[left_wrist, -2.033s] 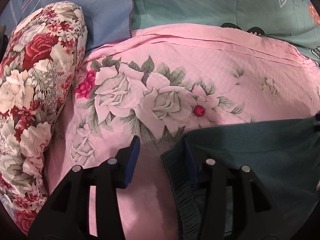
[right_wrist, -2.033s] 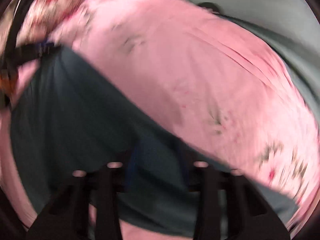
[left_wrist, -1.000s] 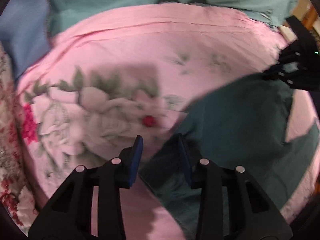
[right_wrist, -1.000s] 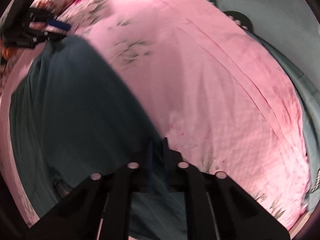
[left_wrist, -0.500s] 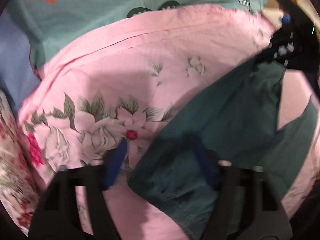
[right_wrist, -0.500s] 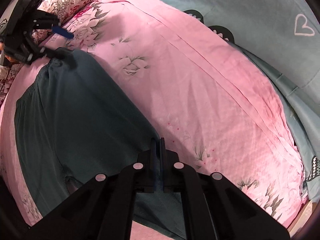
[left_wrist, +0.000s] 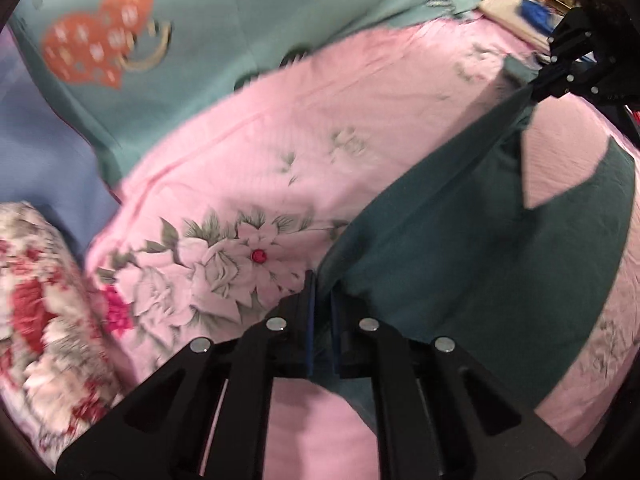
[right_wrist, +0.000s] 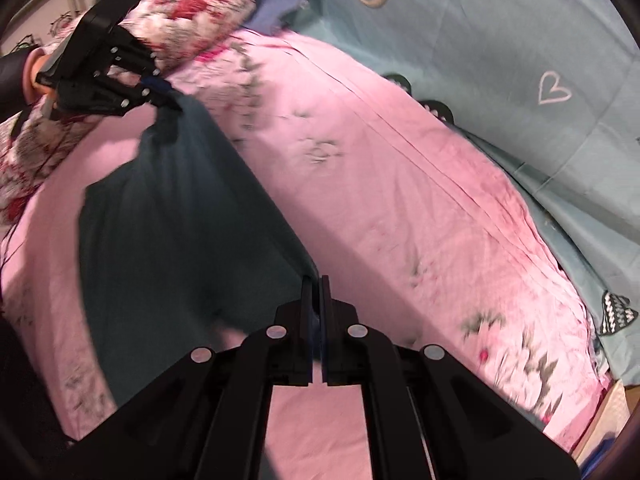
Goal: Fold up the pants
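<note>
Pants point(left_wrist: 460, 264) hang pinched between both claws, left claw point(left_wrist: 321, 280) and right claw point(right_wrist: 315, 284), lower hem cut off.

A bed is seen, and a pink sheet point(left_wrist: 320, 152) with big printed flowers is spread over it. Dark green pants point(left_wrist: 460, 264) are laid partly on the sheet, stretched between the left tongs point(left_wrist: 322, 280) and the right tongs point(right_wrist: 316, 284). A flowery pillow point(left_wrist: 36, 304) is placed to the left of the left tongs. A teal blanket point(left_wrist: 248, 12) with hearts is spread past the sheet, far ahead of both tongs. A blue cloth point(left_wrist: 44, 160) is seen beside the pillow.
</note>
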The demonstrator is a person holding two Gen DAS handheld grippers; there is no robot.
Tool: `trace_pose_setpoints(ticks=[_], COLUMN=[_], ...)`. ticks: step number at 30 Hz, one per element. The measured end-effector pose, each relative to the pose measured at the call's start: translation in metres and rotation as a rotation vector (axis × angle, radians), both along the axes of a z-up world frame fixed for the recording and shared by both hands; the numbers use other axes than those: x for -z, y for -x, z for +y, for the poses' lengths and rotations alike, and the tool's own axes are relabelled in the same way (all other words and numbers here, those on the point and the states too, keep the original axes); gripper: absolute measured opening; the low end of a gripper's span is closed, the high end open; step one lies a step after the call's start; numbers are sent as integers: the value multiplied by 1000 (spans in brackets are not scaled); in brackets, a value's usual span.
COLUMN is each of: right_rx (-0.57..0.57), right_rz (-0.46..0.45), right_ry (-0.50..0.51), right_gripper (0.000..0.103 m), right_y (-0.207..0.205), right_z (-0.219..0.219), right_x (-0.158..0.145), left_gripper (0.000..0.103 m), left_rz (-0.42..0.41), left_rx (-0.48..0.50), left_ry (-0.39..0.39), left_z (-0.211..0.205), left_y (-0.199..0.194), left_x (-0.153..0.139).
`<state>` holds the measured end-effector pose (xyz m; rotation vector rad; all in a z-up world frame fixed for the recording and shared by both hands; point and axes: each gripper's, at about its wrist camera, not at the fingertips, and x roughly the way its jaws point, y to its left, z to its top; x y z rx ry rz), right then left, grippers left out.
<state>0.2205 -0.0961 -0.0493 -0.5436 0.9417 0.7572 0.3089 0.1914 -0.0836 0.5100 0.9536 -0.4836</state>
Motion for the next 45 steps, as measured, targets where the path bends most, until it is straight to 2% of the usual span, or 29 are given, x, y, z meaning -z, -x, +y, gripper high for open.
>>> trace_pose_setpoints(ticks=[4,8,11,17,18,20,22,23,24,25,26,28,30,32,34,36,39,42,44,45], right_rx=[-44,-77,-107,-80,-70,-54,-38,-29,-12,8,30,94,215,401,589,773,982,1080,1088,1074], right_rz=[5,54,85,94,97,97,94,106,116,109,112,126,142,175,189,193,153,107,77,74], right_ry=[9,29,58,81,84,97,95,89,79,65,42,5,-47,-138,-219,-289,-361,-410,-418,-412], right_gripper=[2,2,2,2,2,2,10,16,35,44,45,46,46,46,46,46,46,49,49,49], right_y=[63,118,153,174,174,174,177,178,180,182,184,186,184,174,165,149,116,72,43,19], right_z=[-1,8,21,37,39,42,46,45,43,41,36,25,6,-26,-61,-101,-162,-213,-235,-246], right_x=[8,37,64,99,104,111,112,112,109,103,98,90,82,76,71,65,48,35,34,37], left_gripper=[6,6,6,10,10,10,13,22,43,56,73,74,74,74,77,77,77,77,77,73], left_rz=[-50,-68,-60,-57,-86,-123,-130,-133,-145,-175,-192,-206,-194,-196,-178,-125,-72,-34,4,23], left_rx=[36,49,51,62,65,67,76,83,92,104,113,114,95,46,-30,-118,-177,-144,-119,-107], left_ry=[-35,-94,-130,-249,-267,-288,-309,-324,-349,-388,-406,-410,-384,-302,-139,40,188,294,324,327], left_z=[-16,-25,-28,-30,-31,-32,-31,-31,-30,-29,-27,-22,-20,-24,-35,-54,-102,-160,-198,-213], left_y=[52,105,130,164,169,176,181,186,191,200,206,218,222,217,204,186,168,169,168,167], left_x=[-1,23,42,94,101,103,103,103,101,99,95,85,74,58,43,37,39,37,45,51])
